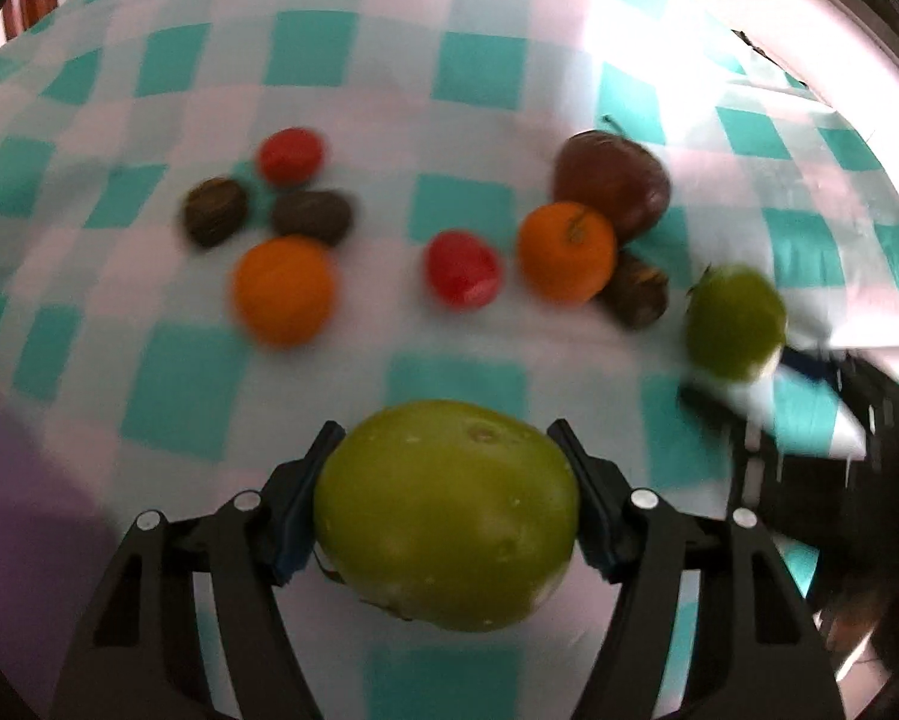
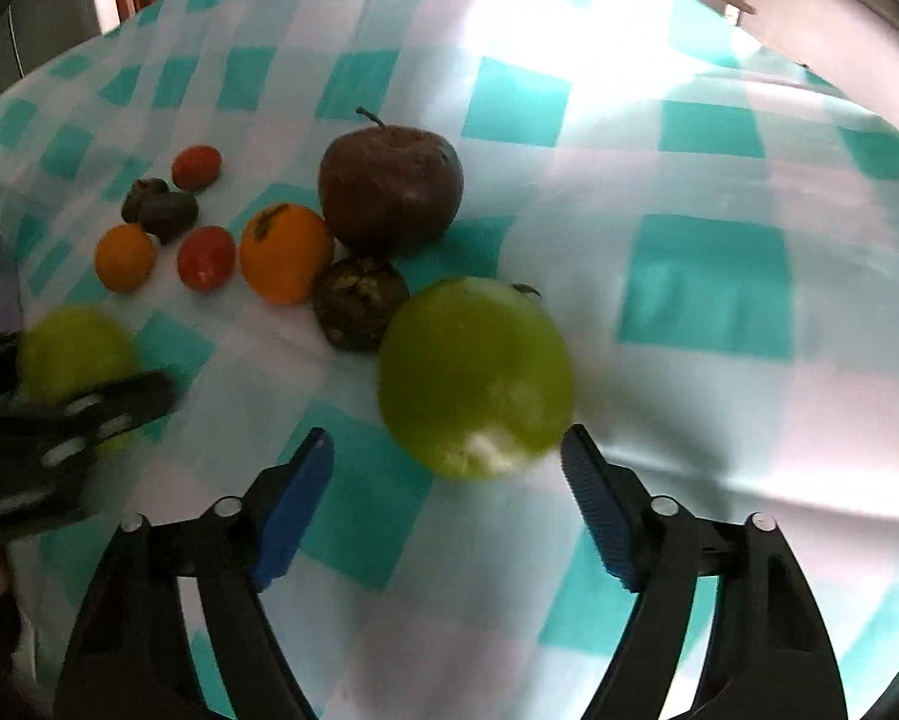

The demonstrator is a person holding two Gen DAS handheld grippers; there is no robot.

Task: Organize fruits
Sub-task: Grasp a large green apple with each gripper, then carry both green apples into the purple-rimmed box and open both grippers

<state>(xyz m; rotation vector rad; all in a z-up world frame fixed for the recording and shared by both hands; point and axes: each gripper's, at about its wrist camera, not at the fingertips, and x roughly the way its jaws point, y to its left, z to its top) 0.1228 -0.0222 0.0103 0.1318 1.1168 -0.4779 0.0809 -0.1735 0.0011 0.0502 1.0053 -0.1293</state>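
Observation:
My left gripper (image 1: pixel 446 429) is shut on a green apple (image 1: pixel 446 510), with both blue pads pressed on its sides above the checked cloth. In the right wrist view that gripper (image 2: pixel 59 414) and its apple (image 2: pixel 71 348) show blurred at the left. A second green apple (image 2: pixel 476 375) lies on the cloth, its near edge just between the fingertips of my open right gripper (image 2: pixel 446 444). The left pad stands clear of it. This apple (image 1: pixel 734 324) also shows at the right of the left wrist view.
On the teal-and-white cloth (image 1: pixel 449 78) lie a dark red apple (image 2: pixel 389 186), two oranges (image 1: pixel 566 252) (image 1: pixel 284 291), two red tomatoes (image 1: pixel 461 269) (image 1: pixel 290 155) and three dark brown fruits (image 1: pixel 215 211) (image 1: pixel 312 216) (image 2: pixel 359 303). The cloth drops off at the right edge (image 1: pixel 857 360).

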